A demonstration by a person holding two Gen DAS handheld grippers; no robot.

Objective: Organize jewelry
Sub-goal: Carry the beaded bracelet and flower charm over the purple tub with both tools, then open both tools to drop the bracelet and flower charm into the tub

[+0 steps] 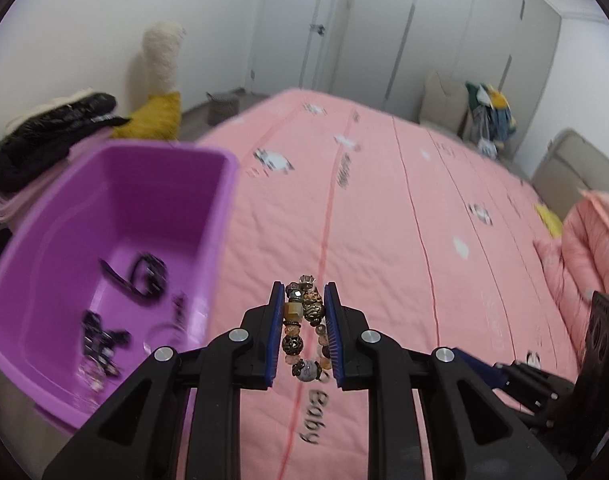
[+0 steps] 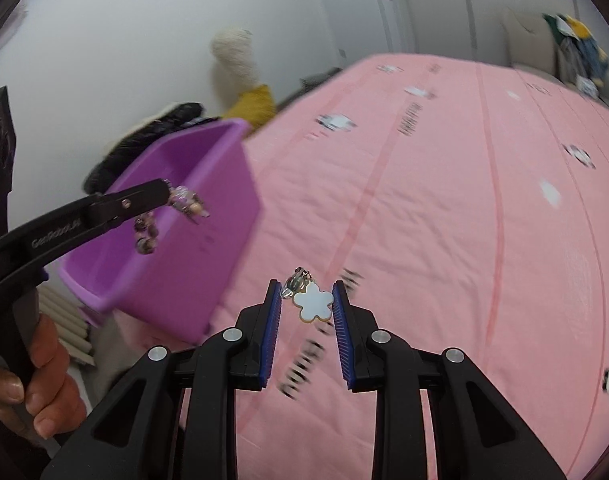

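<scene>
Above pink bedding [image 1: 384,220], left gripper [image 1: 304,320] pinches a beaded bracelet [image 1: 304,328], right gripper [image 2: 306,308] a flower earring [image 2: 313,306]; both need carrying left to the purple bin [image 1: 116,216].

My left gripper [image 1: 304,300] has black moulded arms with triangular cut-outs, round silver screw heads at the joints, and flat fingers faced with ribbed blue pads [image 1: 276,332]. My right gripper [image 2: 306,300] is built the same: black frame, four silver screws, blue ribbed pads [image 2: 341,332]. From the right wrist view I see the left tool side-on at the left, a long black arm with pale lettering, too blurred to read, and a small screw, with a hand [image 2: 32,384] around its black handle.
</scene>
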